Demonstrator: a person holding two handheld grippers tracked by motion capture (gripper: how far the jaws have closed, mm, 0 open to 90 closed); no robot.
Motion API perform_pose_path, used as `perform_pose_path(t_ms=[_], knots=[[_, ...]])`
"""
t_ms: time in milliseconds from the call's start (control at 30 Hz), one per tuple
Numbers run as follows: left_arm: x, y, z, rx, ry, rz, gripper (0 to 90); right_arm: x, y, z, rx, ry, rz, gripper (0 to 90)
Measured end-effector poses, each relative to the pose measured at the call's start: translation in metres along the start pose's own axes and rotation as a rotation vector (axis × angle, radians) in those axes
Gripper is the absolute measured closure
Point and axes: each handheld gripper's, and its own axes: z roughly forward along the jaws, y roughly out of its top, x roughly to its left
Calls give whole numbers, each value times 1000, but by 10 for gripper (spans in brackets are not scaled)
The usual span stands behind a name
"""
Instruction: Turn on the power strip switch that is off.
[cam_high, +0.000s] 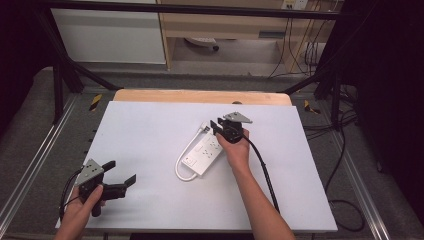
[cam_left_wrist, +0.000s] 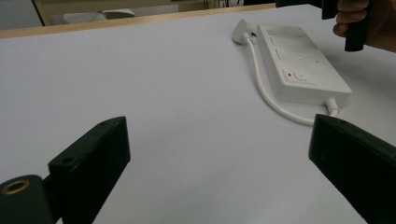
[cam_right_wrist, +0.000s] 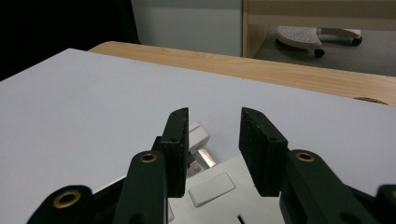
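Simply a white power strip (cam_high: 204, 151)

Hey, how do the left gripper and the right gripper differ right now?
The left gripper sits near the table's front edge over bare surface, jaws spread wide; the right gripper hangs over the far end of the white power strip, jaws narrower with nothing pressed between them. Each is black, hand-held and carries a grey plate.

Left hand (cam_high: 82, 202) at the tabletop's near left corner holds the black two-jaw left gripper (cam_high: 121, 172) level, jaws spread wide with nothing between. Right forearm reaches from the near edge toward the middle; right hand (cam_high: 235, 149) holds the black right gripper (cam_right_wrist: 212, 140), jaws partly closed, gap empty.
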Motion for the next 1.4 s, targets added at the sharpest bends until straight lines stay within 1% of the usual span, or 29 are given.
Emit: perform_pose_path(t_ms=[333,567,633,700,833,1000,1400], knots=[[0,0,0,0,0,0,56,0,-3,3,12,-1,-7,728],[0,0,0,-1,0,-1,56,-1,-6,7,28,-6,-33,801],[0,0,0,-1,0,-1,56,-1,-7,7,32,-6,-33,810],[0,0,0,-1,0,-1,56,-1,-9,8,42,-4,-41,837],[0,0,0,-1,0,2,56,-1,-11,10,55,2,-51,864],[0,0,0,1,1,3,56,1,-14,11,73,7,-63,885],[0,0,0,0,0,3,56,4,-18,13,97,16,-78,895]])
